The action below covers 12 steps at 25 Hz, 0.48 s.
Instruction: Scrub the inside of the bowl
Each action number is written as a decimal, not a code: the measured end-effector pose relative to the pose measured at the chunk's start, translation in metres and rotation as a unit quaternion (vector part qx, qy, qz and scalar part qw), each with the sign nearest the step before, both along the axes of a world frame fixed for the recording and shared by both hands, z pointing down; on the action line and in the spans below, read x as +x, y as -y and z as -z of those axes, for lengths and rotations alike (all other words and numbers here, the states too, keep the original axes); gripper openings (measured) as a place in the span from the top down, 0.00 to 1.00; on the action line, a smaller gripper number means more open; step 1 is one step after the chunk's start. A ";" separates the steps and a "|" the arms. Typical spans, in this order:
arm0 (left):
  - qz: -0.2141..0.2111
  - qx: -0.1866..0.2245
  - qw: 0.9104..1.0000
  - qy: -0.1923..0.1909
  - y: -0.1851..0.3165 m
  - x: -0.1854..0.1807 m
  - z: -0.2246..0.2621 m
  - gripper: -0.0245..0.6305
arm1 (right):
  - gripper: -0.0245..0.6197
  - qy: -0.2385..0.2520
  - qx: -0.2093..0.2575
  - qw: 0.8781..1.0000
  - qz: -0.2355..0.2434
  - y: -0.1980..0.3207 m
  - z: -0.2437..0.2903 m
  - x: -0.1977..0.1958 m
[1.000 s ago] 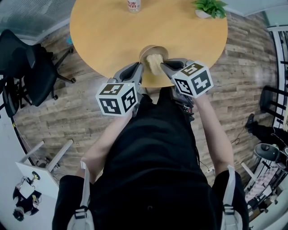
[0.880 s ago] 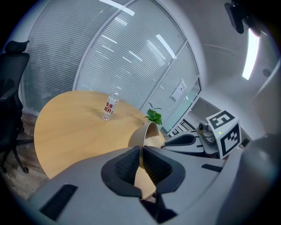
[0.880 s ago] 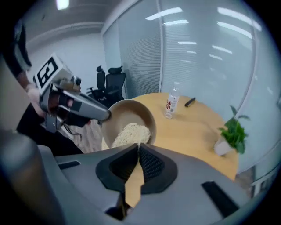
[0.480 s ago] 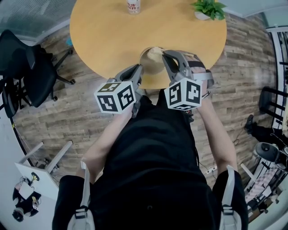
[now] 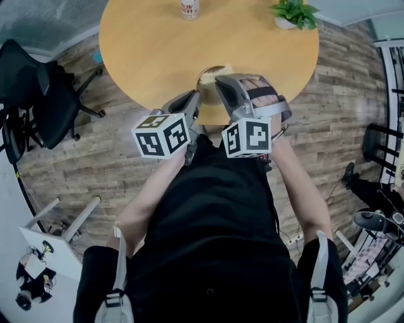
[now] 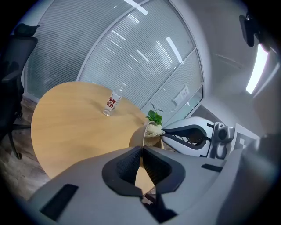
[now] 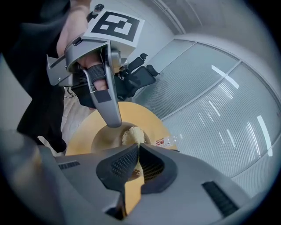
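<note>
**A:** Head view, what do we have?

**B:** The left claw [image 5: 193, 99] is pinched onto the near rim of the bowl [image 5: 205, 76], which sits at the near edge of the table [image 5: 158, 50]. The right claw [image 5: 221, 81] is just beside it with its tips over the bowl and the sponge [image 5: 216, 70] at those tips. The bottle [image 5: 189, 7] and plant [image 5: 293, 12] are well ahead of both claws, on the far side of the table.

**A:** Left gripper view?

**B:** We read the left claw [image 6: 140, 161] as closed, with only the thin bowl [image 6: 136, 140] wall between its pads. The rim runs straight ahead from the pads, with the bowl's outer wall to the left of it. The sponge [image 6: 153, 129] is to the right of the rim, inside the bowl, held in the right claw [image 6: 169, 130]. The bottle [image 6: 112, 102] stands ahead and to the left, well apart.

**A:** Right gripper view?

**B:** The right claw [image 7: 137, 162] is clamped shut on the sponge [image 7: 131, 135]. The yellow part sits between the pads and the pale scrubby end pokes out ahead, down inside the bowl [image 7: 105, 138]. The left claw [image 7: 115, 121] comes in from above and grips the far rim. The bottle [image 7: 169, 140] is ahead and to the right, beyond the bowl.
</note>
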<state>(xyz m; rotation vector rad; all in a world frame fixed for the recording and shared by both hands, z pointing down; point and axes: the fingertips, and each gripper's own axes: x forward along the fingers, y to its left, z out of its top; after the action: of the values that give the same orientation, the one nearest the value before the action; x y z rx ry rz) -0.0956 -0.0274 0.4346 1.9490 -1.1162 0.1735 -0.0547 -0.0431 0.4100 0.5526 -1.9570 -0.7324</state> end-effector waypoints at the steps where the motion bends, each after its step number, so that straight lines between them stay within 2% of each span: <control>1: -0.001 0.001 1.000 0.000 0.000 0.000 0.000 0.92 | 0.92 0.001 -0.004 1.000 -0.001 -0.001 -0.003 -0.001; 5: -0.005 0.003 1.000 0.001 0.000 0.001 0.001 0.92 | 0.92 0.017 -0.029 0.999 -0.024 -0.003 -0.014 -0.001; 7: -0.008 0.003 1.000 0.002 0.000 0.002 0.001 0.92 | 0.92 0.060 -0.062 0.994 -0.065 -0.001 -0.017 0.000; 8: -0.010 0.004 1.000 0.002 0.000 0.003 0.001 0.92 | 0.92 0.092 -0.084 0.988 -0.094 0.001 -0.017 0.002; 10: -0.015 0.006 1.000 0.004 0.000 0.005 0.002 0.92 | 0.92 0.163 -0.134 0.964 -0.161 0.007 -0.020 0.007; 12: -0.022 0.009 1.000 0.008 -0.001 0.007 0.004 0.92 | 0.92 0.231 -0.186 0.927 -0.231 0.013 -0.023 0.014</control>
<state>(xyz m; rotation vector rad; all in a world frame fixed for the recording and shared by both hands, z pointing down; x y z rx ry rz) -0.0885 -0.0269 0.4307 1.9920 -1.0896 0.2038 -0.0407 -0.0564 0.4335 0.9659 -2.1948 0.0826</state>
